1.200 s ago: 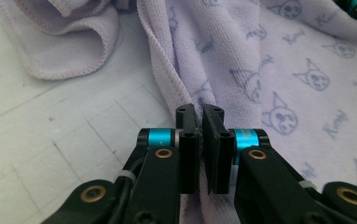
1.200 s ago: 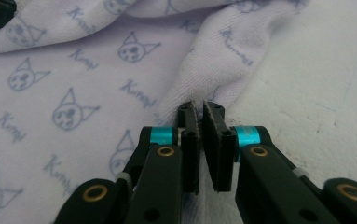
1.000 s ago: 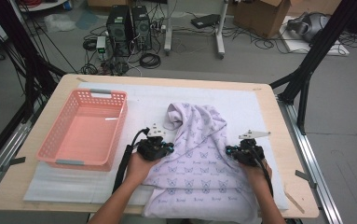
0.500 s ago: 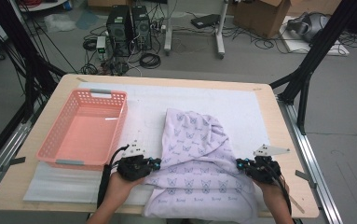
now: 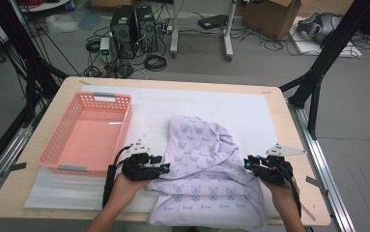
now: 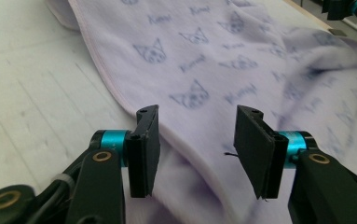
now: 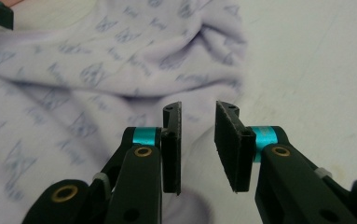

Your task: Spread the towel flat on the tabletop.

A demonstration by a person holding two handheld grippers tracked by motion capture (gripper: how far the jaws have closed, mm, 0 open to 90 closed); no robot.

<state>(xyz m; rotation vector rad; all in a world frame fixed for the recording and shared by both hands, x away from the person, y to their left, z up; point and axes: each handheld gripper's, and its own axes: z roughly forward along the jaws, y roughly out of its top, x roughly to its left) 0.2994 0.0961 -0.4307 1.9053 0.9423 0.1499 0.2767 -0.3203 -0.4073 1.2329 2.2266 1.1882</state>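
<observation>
Lavender cat-print blanket (image 5: 206,179) lies lower centre, spread flat on the table mat (image 5: 250,108). L gripper (image 6: 197,135) and R gripper (image 7: 198,135) jaws just opened, spread, nothing pinched; edges released, prob. to regrip.

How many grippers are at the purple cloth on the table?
2. The left gripper is at the cloth's left edge, beside the pink basket. The right gripper is at its right edge. Both stand open.

Both grippers are black, the left gripper (image 5: 165,167) and the right gripper (image 5: 248,163) alike. Each has teal collars, brass screws and flat ribbed jaws. A black cable trails from each, and each carries a grey three-cornered plate.
</observation>
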